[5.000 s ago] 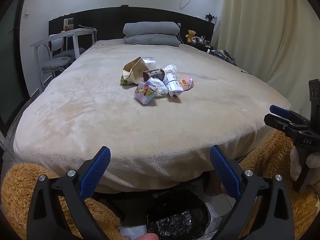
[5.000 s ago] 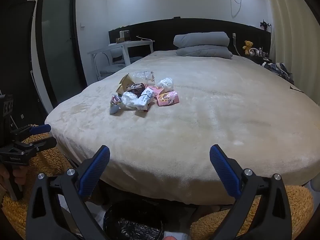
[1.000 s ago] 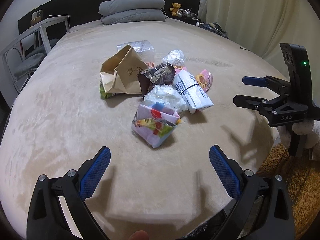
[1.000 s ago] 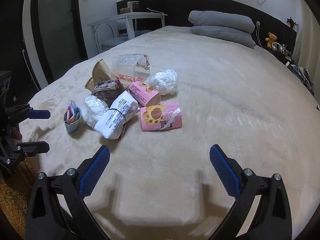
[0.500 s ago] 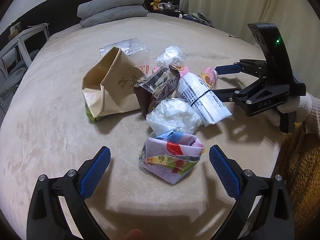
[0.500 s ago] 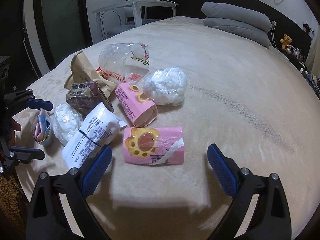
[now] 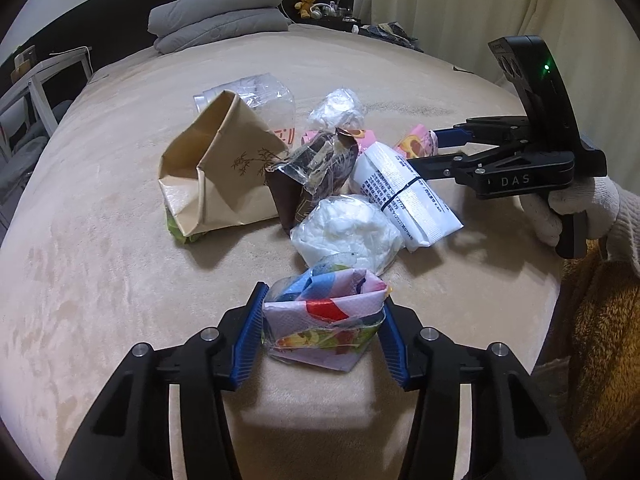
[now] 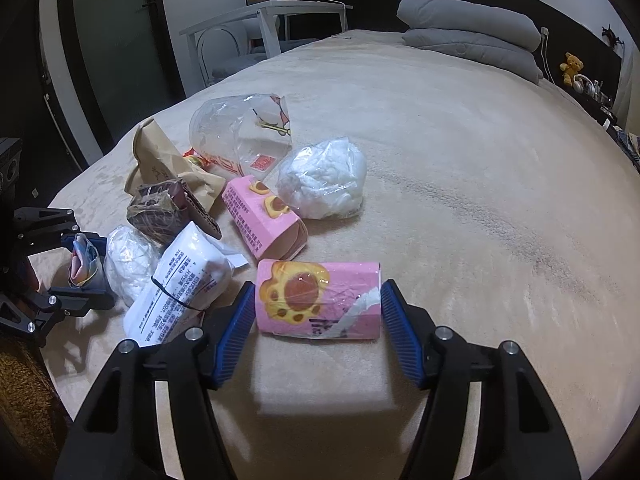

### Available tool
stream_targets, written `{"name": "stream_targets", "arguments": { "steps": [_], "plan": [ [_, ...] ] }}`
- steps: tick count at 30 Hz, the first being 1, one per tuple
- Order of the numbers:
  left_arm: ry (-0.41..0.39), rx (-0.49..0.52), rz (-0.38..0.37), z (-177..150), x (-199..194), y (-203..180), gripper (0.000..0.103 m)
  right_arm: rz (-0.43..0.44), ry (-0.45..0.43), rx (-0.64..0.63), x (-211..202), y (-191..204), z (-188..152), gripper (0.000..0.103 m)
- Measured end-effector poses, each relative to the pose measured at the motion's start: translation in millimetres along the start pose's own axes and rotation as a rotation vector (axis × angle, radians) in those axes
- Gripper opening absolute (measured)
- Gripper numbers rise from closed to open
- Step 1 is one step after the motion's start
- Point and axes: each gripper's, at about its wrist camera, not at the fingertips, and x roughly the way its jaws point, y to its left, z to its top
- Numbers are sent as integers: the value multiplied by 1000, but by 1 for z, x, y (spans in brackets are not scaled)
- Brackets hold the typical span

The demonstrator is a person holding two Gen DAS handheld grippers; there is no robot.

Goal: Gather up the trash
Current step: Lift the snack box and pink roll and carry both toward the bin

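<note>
- The trash lay in a loose heap on the bed (image 7: 100, 208), near its foot edge.
- The left gripper (image 7: 322, 330) had its pads against both sides of a colourful wrapper (image 7: 324, 320), the item nearest that edge; it looked gripped, though barely squeezed.
- That wrapper looked like thin, crumpled film: light, soft, likely to fold under pressure. A hold across its middle, as here, seemed right, since a corner would probably tear or slip.
- The right gripper (image 8: 318, 322) bracketed a pink pack (image 8: 318, 304) lying on its side, the left pad touching one end. Whether the right pad touched could not be told, so the grip was not certain.
- The pink pack seemed light and fairly stiff, with glossy film that might slide; taking it end to end looked workable if the jaws closed fully.
- Behind lay a white pack (image 8: 180, 284), two bags of white wadding (image 7: 346, 236) (image 8: 322, 184), a brown wrapper (image 7: 310, 174), a paper bag (image 7: 218, 172), a clear bag (image 8: 240, 136) and a second pink pack (image 8: 264, 216).
- The paper bag would likely crush easily; its folded edge looked the safest hold.
</note>
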Motion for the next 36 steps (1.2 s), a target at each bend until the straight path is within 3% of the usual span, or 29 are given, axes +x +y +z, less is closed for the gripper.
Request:
{"name": "stream_targets", "arguments": {
  "steps": [16, 36],
  "plan": [
    [-95, -53, 36, -16, -43, -24, 50, -36, -84, 74, -56, 21, -23, 64],
    [-162, -104, 55, -68, -84, -87, 50, -2, -175, 130, -138, 80, -111, 64]
  ]
}}
